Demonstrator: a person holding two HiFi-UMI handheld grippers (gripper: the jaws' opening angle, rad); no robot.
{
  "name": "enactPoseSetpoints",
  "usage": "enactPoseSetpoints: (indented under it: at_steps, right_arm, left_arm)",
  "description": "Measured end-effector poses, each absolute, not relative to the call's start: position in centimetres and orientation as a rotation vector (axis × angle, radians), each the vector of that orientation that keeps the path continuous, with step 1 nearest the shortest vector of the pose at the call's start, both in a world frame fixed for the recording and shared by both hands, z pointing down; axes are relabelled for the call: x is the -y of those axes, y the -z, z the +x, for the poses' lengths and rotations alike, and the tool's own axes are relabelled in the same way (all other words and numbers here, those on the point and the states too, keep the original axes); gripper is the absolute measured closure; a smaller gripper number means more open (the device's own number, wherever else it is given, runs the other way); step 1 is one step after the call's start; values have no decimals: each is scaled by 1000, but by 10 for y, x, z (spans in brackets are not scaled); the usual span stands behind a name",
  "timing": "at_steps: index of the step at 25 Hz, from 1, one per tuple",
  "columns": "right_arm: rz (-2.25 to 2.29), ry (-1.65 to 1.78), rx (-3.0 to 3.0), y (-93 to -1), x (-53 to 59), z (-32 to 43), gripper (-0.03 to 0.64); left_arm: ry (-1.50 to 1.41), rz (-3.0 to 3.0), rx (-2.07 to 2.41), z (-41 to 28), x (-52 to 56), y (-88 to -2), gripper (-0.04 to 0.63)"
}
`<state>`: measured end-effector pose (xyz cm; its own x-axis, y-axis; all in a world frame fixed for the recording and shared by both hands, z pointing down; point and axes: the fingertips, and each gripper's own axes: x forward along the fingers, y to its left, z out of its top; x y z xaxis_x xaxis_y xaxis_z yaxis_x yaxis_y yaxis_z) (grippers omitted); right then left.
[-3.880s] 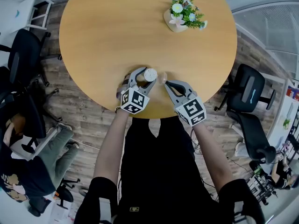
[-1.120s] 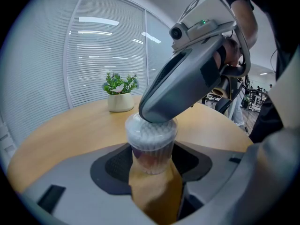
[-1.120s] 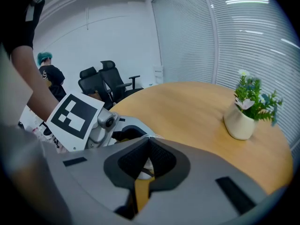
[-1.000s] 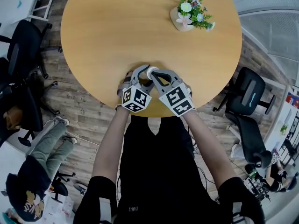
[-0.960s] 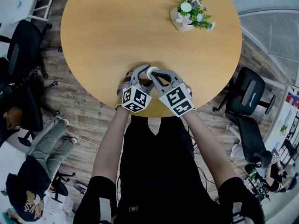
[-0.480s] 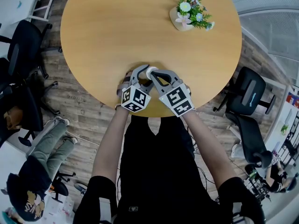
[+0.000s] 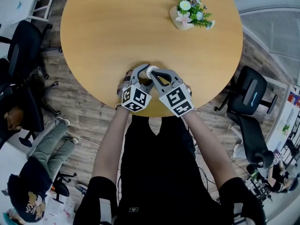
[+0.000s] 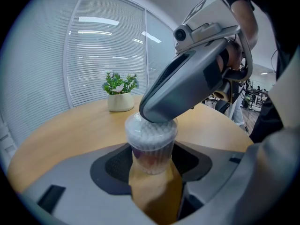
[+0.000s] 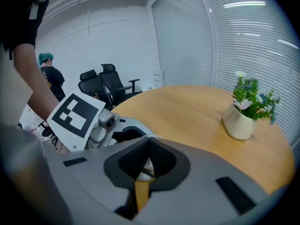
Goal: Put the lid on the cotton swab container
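— What is taken in first?
— A round wooden table (image 7: 117, 32) is seen from above, filling the upper part of the head view.

— How are the arms held?
— Both bare forearms are stretched forward from the body and drawn inward. The left arm (image 7: 111, 144) and the right arm (image 7: 206, 146) are brought together at the table's near edge. The marker cubes are turned up toward the camera.

— And the claws?
— The left gripper (image 8: 151, 162) is held low and level over the table, pointed toward the far side. Its jaws are set wide, with the pads pressed on the sides of the container (image 8: 151, 144). The right gripper (image 9: 143, 170) is angled in from the right and tilted down, with its tip laid over the container's top. Its jaws are brought almost together on a thin pale edge, taken to be the lid (image 8: 133, 125).

— Is anything else found on the table?
— A plant (image 7: 189, 12) in a pale pot is stood at the far right, well apart from the grippers.

— Where is the container placed?
— It is stood upright near the table's front edge, between the left jaws. It is clear and packed with white swabs.

— And the lid?
— It is seen, clear, on the container's top under the right gripper's tip. Whether it is fully seated cannot be told.
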<state>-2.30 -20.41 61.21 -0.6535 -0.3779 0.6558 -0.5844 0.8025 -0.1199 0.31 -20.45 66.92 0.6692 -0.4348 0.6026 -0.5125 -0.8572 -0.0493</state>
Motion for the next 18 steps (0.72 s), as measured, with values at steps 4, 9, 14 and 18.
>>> enactPoseSetpoints:
  at_steps: [4, 9, 14, 18]
  right_arm:
    - [714, -434, 2357, -612, 204, -23, 612]
    - [716, -432, 2360, -612, 204, -23, 612]
    - [717, -435, 2362, -612, 203, -23, 612]
    - [715, -429, 2363, -612, 204, -23, 612]
  left_arm:
    - [-945, 2755, 785, 3, 204, -669, 337]
    - [-946, 2756, 785, 3, 204, -669, 337]
    - [-947, 2756, 786, 3, 204, -669, 337]
    - [-947, 2757, 789, 3, 205, -669, 337]
